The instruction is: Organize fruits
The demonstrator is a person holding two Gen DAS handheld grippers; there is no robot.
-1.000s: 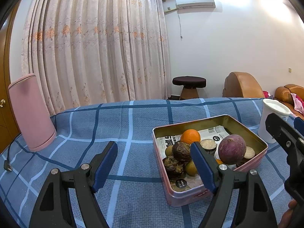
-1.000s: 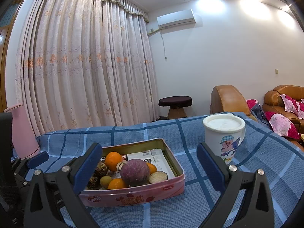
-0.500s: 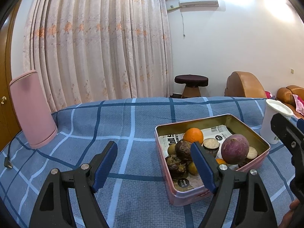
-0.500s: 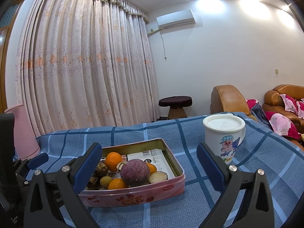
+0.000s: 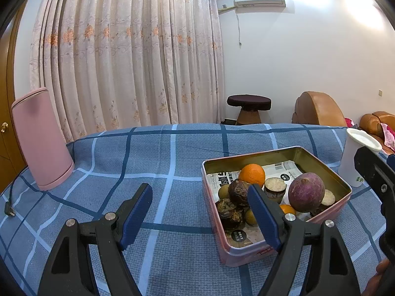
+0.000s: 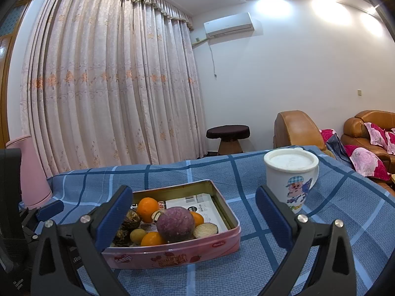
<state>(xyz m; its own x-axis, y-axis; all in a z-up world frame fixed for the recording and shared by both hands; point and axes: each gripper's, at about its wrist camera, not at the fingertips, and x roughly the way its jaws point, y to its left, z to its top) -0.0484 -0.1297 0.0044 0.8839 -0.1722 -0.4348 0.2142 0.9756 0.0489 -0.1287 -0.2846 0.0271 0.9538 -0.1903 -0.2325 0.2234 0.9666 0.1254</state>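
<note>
A pink rectangular tin sits on the blue checked cloth, lined with printed paper. It holds an orange, a big purple round fruit, dark wrinkled fruits, small yellow-green ones and cut brown slices. My left gripper is open, low over the cloth at the tin's near left corner. My right gripper is open too, in front of the tin, nothing between its fingers.
A white lidded mug with a cartoon print stands right of the tin. At the table's far left is a pink cylindrical appliance with a cord. Behind are curtains, a stool and brown armchairs.
The left gripper's view has tilted up and drifted slightly, so the tin sits a little further right. The right gripper has stayed put. Both remain open.
</note>
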